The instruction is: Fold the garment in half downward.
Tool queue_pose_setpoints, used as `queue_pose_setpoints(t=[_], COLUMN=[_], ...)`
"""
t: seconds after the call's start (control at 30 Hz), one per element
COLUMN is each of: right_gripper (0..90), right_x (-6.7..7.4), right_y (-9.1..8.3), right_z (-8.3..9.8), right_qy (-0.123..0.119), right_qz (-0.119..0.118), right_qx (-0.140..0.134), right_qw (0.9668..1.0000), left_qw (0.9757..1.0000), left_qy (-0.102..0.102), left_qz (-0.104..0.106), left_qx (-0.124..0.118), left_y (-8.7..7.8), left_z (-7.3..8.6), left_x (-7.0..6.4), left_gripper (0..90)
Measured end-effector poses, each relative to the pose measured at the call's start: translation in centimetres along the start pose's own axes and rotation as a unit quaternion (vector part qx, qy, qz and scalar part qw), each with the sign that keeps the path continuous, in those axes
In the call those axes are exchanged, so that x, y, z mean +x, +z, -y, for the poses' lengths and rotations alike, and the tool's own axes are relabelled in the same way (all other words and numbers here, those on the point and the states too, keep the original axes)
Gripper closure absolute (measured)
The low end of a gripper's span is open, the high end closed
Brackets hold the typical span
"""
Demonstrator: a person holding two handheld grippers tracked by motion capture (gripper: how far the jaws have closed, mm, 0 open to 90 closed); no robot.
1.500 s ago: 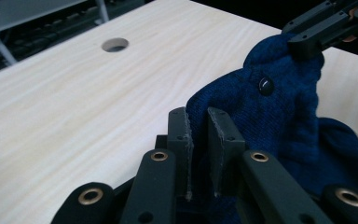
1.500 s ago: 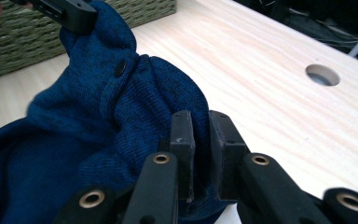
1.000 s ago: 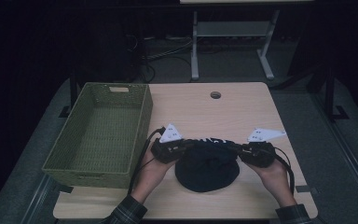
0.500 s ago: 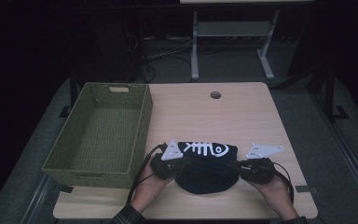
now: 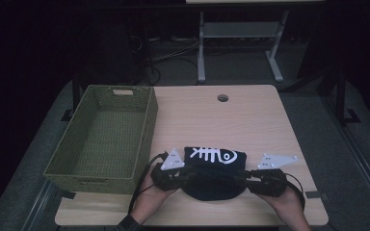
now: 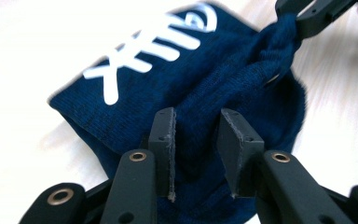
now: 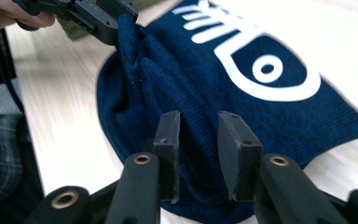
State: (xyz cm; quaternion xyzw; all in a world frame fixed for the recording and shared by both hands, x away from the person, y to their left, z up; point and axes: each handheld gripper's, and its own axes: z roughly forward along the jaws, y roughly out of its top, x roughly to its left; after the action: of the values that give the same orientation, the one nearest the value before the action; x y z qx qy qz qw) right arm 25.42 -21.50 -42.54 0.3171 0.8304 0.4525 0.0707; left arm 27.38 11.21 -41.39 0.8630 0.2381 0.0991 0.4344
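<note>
One navy beanie [image 5: 214, 174] on table, one green basket [image 5: 101, 139], left gripper [image 6: 196, 140] and right gripper [image 7: 198, 140] both just opening, fabric between unpinched

A woven green basket [image 5: 103, 139] stands on the left of the light wooden surface [image 5: 250, 125]; a round cable hole [image 5: 222, 98] sits near the far edge, and a white metal frame [image 5: 241, 43] stands on the floor beyond.

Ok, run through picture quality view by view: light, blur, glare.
High view: dim, the room behind black, the table evenly lit, the basket and dark blue hat fairly sharp. Left gripper view: the tabletop is blown out to near white, the hat's far edge is soft, the left tool crisp. Right gripper view: the wood is bright and streaked with blur, the right tool sharp.
</note>
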Motion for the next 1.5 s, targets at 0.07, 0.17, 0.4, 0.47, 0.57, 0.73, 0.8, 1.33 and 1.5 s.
queue_pose_setpoints(t=[0.07,0.17,0.4,0.47,0.57,0.73,0.8,1.33,1.5], right_gripper=[66.4,66.4,88.8,89.8,89.9,89.9,89.9,90.0,90.0], right_x=[0.1,0.4,0.2,0.0,-0.3,-0.1,0.2,0.9,0.9], right_y=[-0.6,-1.6,-2.0,-1.4,-0.8,0.2,0.5,3.3,3.2], right_z=[-0.4,-1.0,-1.4,-1.1,-0.7,0.0,0.4,2.7,2.4], right_qy=[-0.001,-0.003,-0.009,-0.007,-0.004,-0.004,-0.011,-0.019,-0.017], right_qz=[-0.003,-0.008,0.005,0.008,0.017,0.009,0.008,0.018,0.017], right_qx=[-0.011,-0.032,-0.033,-0.023,-0.009,0.01,0.02,0.066,0.066], right_qw=[0.9999,0.9995,0.9994,0.9997,0.9998,0.9999,0.9997,0.9975,0.9975], left_qw=[0.9999,0.9993,0.9993,0.9992,0.9992,0.9982,0.9977,0.9945,0.9951], left_qy=[0.006,0.011,0.006,0.004,0.002,0.012,0.02,0.039,0.035], left_qz=[-0.004,-0.005,0.019,0.028,0.036,0.057,0.058,0.044,0.045], left_qx=[-0.014,-0.035,-0.032,-0.027,-0.018,0.013,0.028,0.086,0.081], left_y=[-1.0,-2.3,-1.8,-0.9,0.4,2.1,2.4,4.3,3.8], left_z=[-0.6,-1.5,-2.0,-1.9,-1.7,-0.6,-0.1,1.8,1.2], left_x=[0.0,0.0,0.6,0.7,0.7,-0.4,-0.9,-1.9,-1.7], left_gripper=[65.8,65.9,89.7,89.8,89.8,89.8,89.8,90.0,89.9])
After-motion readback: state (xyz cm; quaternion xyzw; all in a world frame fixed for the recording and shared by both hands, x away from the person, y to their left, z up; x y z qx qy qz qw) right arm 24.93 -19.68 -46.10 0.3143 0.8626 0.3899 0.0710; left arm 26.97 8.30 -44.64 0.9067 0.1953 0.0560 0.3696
